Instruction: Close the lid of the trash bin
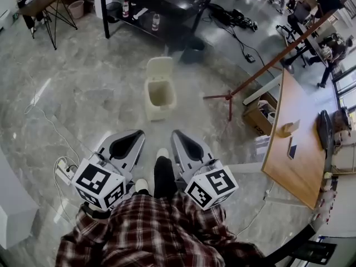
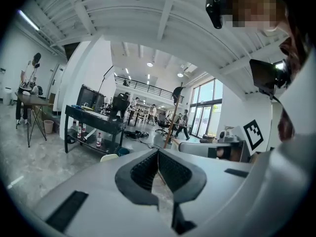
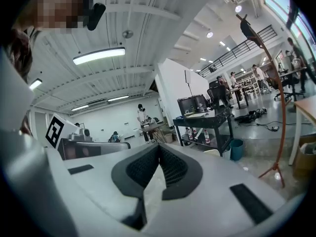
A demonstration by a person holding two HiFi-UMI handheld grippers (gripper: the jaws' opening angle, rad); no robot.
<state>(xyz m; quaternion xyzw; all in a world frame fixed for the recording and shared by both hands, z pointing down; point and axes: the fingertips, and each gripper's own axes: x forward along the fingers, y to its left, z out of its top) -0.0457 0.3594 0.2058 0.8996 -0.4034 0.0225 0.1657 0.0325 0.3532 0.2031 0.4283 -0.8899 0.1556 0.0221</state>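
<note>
A cream trash bin stands on the grey floor ahead of me, its lid swung up and open at the back. Both grippers hang low near my body, well short of the bin and apart from it. My left gripper is shut with nothing in it, and my right gripper beside it is shut and empty too. In the left gripper view the jaws meet at their tips, and the bin's lid peeks over them. The right gripper view shows its jaws touching, with the lid beyond.
A black table with bottles on its shelf stands behind the bin, a small teal bin beside it. An orange pole stand, a cardboard box and a wooden table are at the right. A power strip with cables lies left.
</note>
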